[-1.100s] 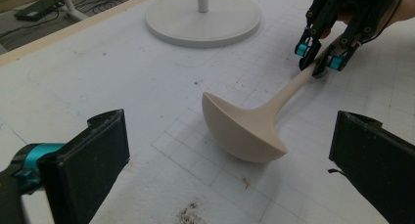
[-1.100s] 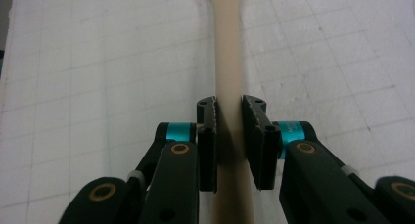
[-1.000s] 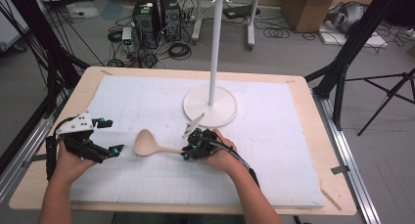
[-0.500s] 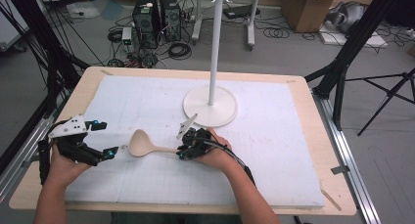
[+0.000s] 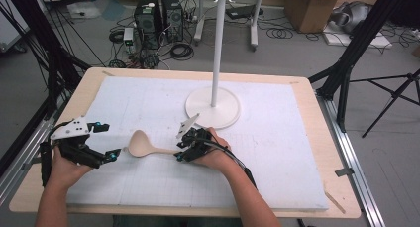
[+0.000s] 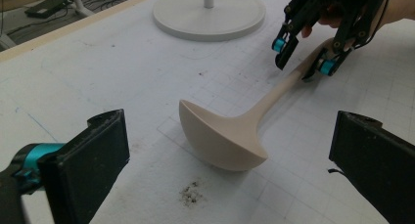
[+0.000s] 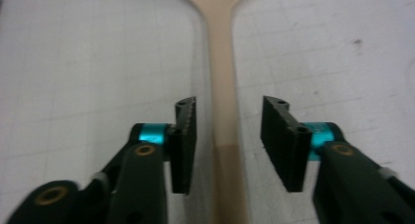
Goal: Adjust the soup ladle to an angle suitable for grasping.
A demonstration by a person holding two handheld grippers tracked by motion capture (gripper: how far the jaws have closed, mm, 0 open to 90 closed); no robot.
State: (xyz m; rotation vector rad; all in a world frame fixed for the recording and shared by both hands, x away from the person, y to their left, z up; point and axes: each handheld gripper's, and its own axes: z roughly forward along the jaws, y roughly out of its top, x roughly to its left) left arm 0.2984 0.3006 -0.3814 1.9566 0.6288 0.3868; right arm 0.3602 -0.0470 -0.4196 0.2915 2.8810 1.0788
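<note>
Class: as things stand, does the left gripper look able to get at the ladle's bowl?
Probably yes. The left gripper is open and faces the ladle bowl with bare mat between. The right gripper, open, straddles the handle at the far end.

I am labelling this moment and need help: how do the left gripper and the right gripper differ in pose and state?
The right gripper straddles the ladle handle, jaws open on either side; the left gripper stands apart, facing the ladle's bowl. The left gripper's jaws gape wider than the right gripper's. Both are open and hand-held.
</note>
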